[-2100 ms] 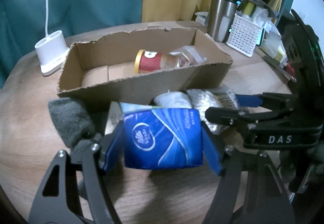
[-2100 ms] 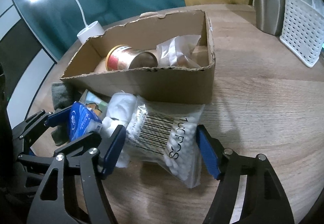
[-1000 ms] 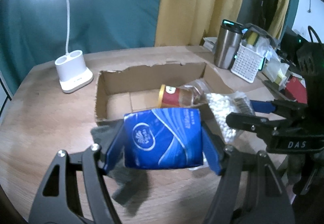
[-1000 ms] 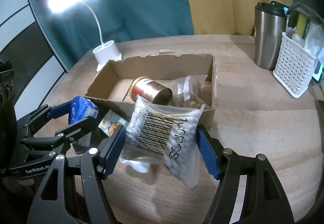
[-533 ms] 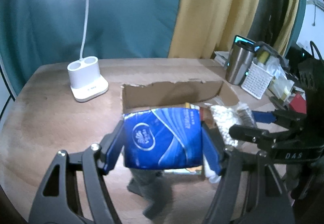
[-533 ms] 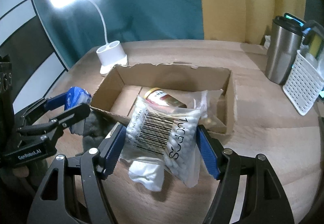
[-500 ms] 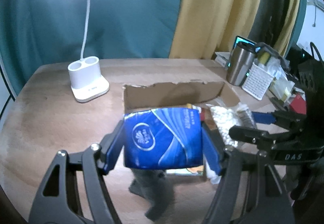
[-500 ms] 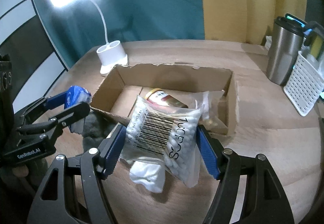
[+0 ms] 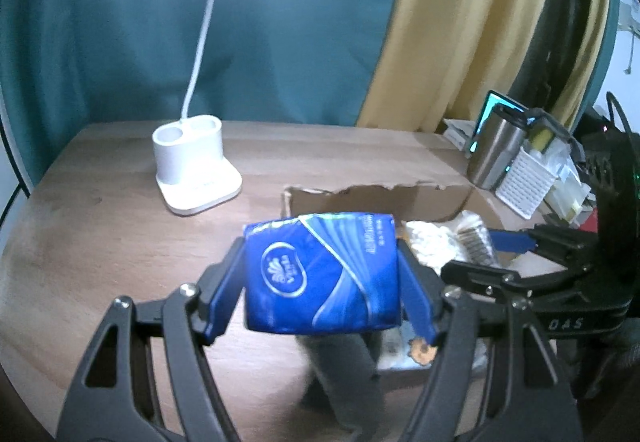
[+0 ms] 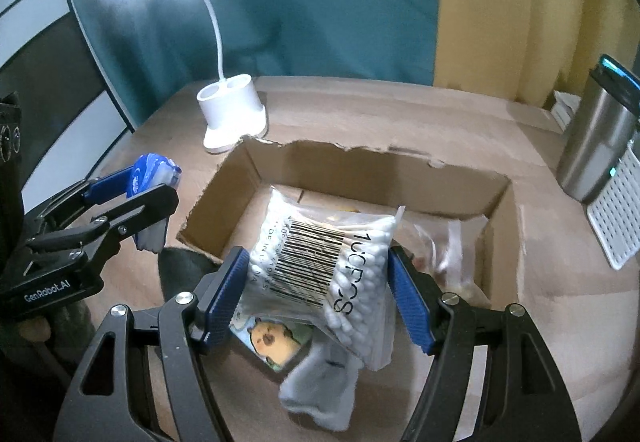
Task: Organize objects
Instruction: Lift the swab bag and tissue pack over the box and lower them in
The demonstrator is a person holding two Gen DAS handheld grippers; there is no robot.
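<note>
My left gripper (image 9: 322,294) is shut on a blue tissue pack (image 9: 320,274), held in the air above the table near the left end of the open cardboard box (image 9: 376,196). My right gripper (image 10: 318,294) is shut on a clear bag of cotton swabs (image 10: 320,262) with a barcode, hanging over the box's (image 10: 448,182) front wall. In the right wrist view the left gripper (image 10: 132,198) with the tissue pack (image 10: 154,172) sits at the left. The right gripper's fingers (image 9: 508,242) show at the right of the left wrist view. A clear packet (image 10: 448,242) lies inside the box.
A white desk lamp base (image 9: 192,170) stands left of the box. A steel tumbler (image 10: 600,146) and white perforated basket (image 10: 616,222) stand at the right. A dark grey cloth (image 9: 344,374), a white sock (image 10: 320,386) and a cartoon-printed pack (image 10: 272,342) lie before the box.
Both grippers have risen and travelled forward with their loads; the box and lamp now sit lower and closer in both views. The grips have not changed.
</note>
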